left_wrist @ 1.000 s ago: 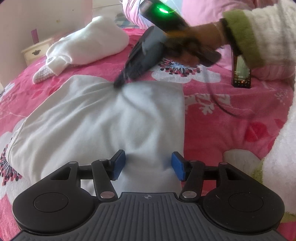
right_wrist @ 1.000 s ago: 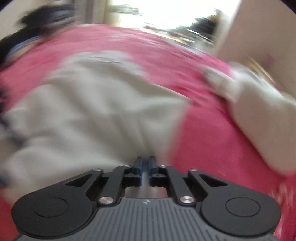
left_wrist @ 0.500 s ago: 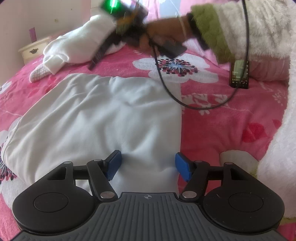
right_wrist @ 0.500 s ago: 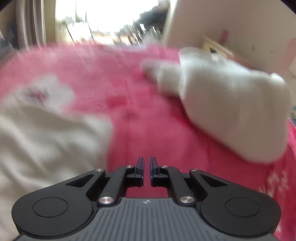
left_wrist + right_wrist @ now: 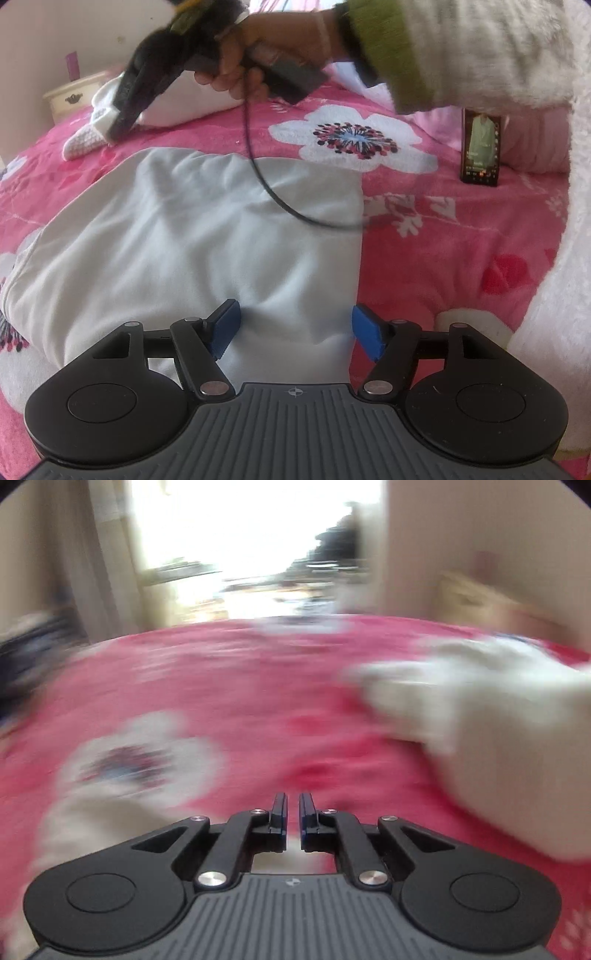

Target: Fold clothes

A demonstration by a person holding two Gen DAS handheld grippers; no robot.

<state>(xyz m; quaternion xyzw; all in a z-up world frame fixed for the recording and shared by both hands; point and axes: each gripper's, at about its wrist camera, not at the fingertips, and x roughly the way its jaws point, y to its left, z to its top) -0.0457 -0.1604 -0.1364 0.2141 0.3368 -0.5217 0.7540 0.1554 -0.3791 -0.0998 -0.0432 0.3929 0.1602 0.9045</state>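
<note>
Over the near edge of the folded white garment (image 5: 207, 236), the left tongs (image 5: 295, 328) stand with their blue pads (image 5: 226, 326) well apart, having just been opening wider; the cloth lies under the gap, and no pad presses on it. The garment is spread flat on the pink flowered bedspread (image 5: 424, 243), its right edge straight, its left side rounded.

Beyond its far edge, the right tongs (image 5: 123, 123) point down toward a second white garment (image 5: 173, 99), bunched at the far left of the bed with a knitted cuff showing. A hand (image 5: 243, 55) in a fluffy white sleeve (image 5: 461, 51) with a green cuff grips them, and a black cable (image 5: 266, 184) sags from the hand across the folded garment. In the right wrist view, these tongs (image 5: 291, 818) are nearly closed with only a thin slit between the pads, holding nothing; the rest there is motion-blurred.

At the far right, a phone (image 5: 480, 151) stands against a pink pillow (image 5: 535, 147), its screen lit, the writing too small to read. A cream drawer unit (image 5: 72, 98) stands at the far left.
</note>
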